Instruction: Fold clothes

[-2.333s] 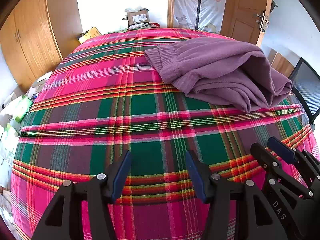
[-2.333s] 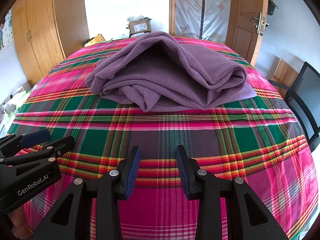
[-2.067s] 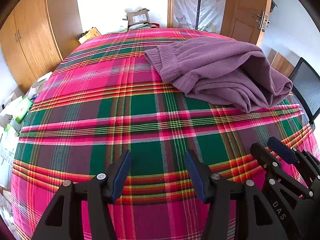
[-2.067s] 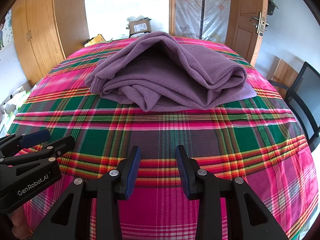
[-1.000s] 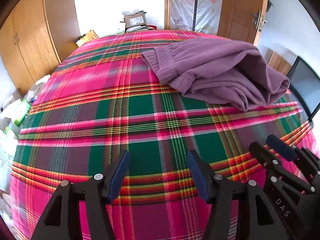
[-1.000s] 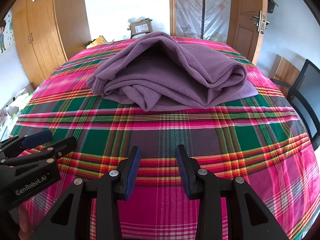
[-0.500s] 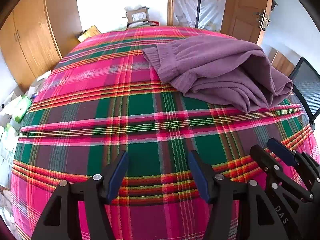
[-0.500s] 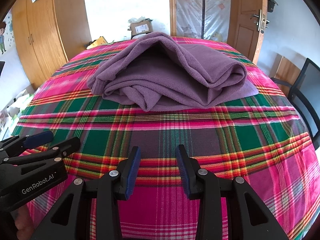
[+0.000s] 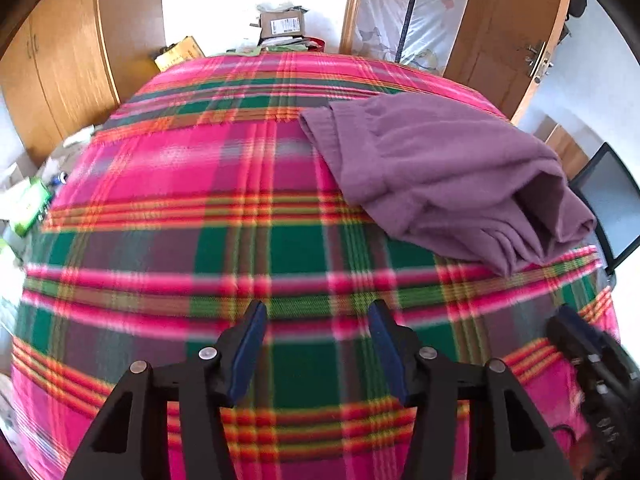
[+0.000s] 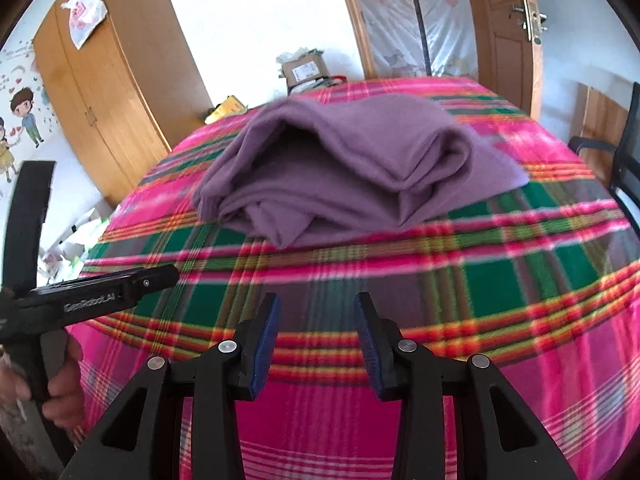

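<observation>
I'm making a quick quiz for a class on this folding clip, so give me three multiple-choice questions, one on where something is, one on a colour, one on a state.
1. Where does the purple garment lie?
A. on the plaid bedspread
B. on the chair
C. in a gripper

2. What colour are the gripper pads?
A. red
B. blue
C. white

3. How does the right gripper stand?
A. shut on the garment
B. shut on the bedspread
C. open, empty

Answers: 1 A, it rests bunched on the spread. 2 B, both wrist views show blue pads. 3 C, only bedspread shows between its spread fingers.
</observation>
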